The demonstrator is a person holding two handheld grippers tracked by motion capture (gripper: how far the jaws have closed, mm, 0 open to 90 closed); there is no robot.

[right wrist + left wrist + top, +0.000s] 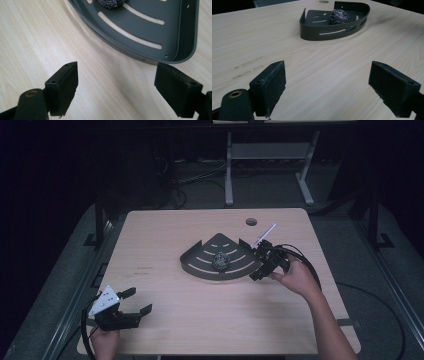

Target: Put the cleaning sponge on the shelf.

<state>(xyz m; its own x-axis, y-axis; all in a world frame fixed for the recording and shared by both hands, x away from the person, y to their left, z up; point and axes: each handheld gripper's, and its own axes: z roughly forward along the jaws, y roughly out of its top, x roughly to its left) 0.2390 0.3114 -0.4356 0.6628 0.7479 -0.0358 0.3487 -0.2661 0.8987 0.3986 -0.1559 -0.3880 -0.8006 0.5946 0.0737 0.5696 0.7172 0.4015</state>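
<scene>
The right gripper (262, 266) hangs just beside the curved front wall of the one dark corner shelf (200, 265), at about four o'clock from the shelf's middle in the high view. Its two jaws stand wide apart with nothing between them; in the right gripper view only bare table (37, 37) lies under the gap, and the shelf's rounded corner (185, 50) sits just above the right-hand jaw, at about one o'clock.

Inside the shelf rests a single steel-wool scourer (220, 261), near the middle of the slotted floor. In the right gripper view its lower edge (110, 3) shows at twelve o'clock, well apart from the jaws.

The left gripper (134, 301) is near the table's edge at seven o'clock in the high view, well apart from the shelf. Its two jaws are also spread, empty, and look toward the shelf (329, 32) and scourer (339, 16) at twelve o'clock.
</scene>
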